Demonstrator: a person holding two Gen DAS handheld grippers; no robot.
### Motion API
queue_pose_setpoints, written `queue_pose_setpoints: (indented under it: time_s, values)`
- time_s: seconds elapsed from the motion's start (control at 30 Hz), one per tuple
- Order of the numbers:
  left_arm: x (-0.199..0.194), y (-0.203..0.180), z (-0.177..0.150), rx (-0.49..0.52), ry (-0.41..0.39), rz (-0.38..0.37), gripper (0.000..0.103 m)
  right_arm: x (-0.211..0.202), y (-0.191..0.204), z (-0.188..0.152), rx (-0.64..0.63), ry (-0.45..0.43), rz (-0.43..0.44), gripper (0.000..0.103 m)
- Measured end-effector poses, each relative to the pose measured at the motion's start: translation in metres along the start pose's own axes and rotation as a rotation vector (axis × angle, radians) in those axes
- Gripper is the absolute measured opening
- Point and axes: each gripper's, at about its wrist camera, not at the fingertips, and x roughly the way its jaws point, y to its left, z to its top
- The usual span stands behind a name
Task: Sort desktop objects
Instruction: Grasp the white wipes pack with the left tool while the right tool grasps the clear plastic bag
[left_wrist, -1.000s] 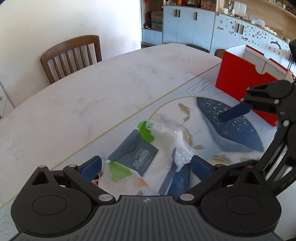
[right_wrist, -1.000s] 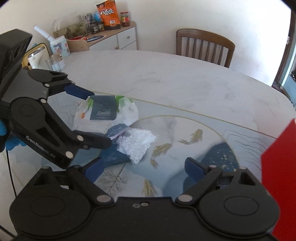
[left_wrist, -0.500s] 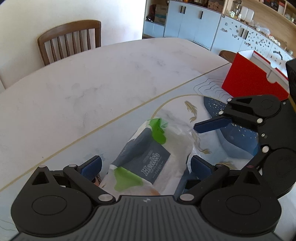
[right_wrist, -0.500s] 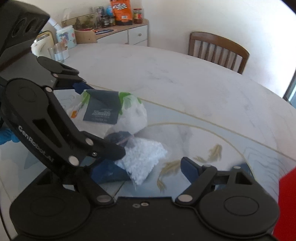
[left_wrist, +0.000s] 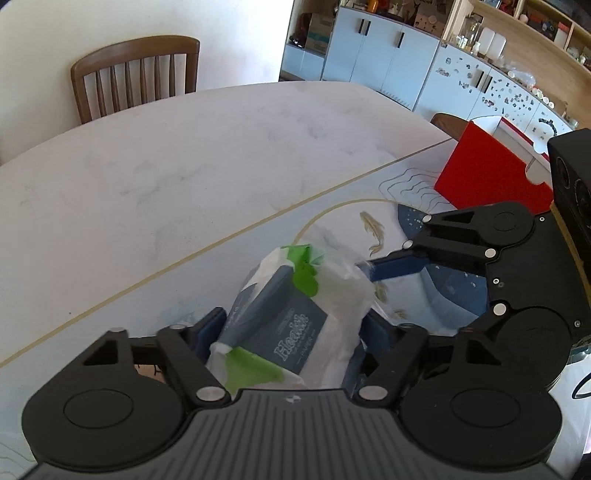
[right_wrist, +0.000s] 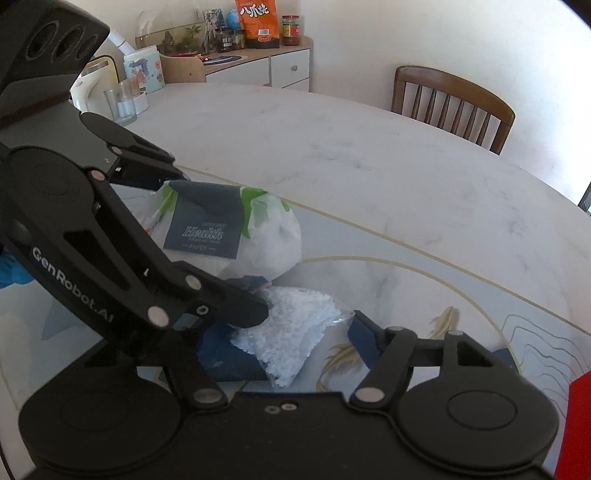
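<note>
Thin plastic on both packs, and two grippers closing side by side

Soft tissue pack (left_wrist: 291, 332) marked "Health" lies low in the centre of the left wrist view, between the fingers of the left gripper (left_wrist: 295, 332); its jaws are closing, the pads look pressed on the sides, and the film bulges there. In the lower middle of the right wrist view the right gripper (right_wrist: 284, 347) is closing around a clear bag of white granules (right_wrist: 288, 332) on a dark blue packet (right_wrist: 229, 358); contact cannot be told. The packs touch, so one may drag the other, the film may slip or tear, and the fingers may collide. The red box (left_wrist: 487, 177) stands at the right.
</note>
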Motion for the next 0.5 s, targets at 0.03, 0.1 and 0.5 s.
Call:
queue_pose_setpoints:
  time_s: [0.03,0.1,0.5]
  values:
    - [-0.001,-0.001,0.001,0.001,-0.004,0.003,0.069,0.000,0.000,0.000,0.000,-0.001,-0.001,0.061]
    - [-0.002,-0.002,0.002,-0.002,-0.004,0.004,0.065,-0.001,-0.001,0.001,0.005,-0.002,-0.001,0.054]
    - [-0.021,-0.016,0.011,-0.022,-0.030,0.044,0.049,-0.013,-0.008,-0.002,0.040,0.020,-0.030,0.041]
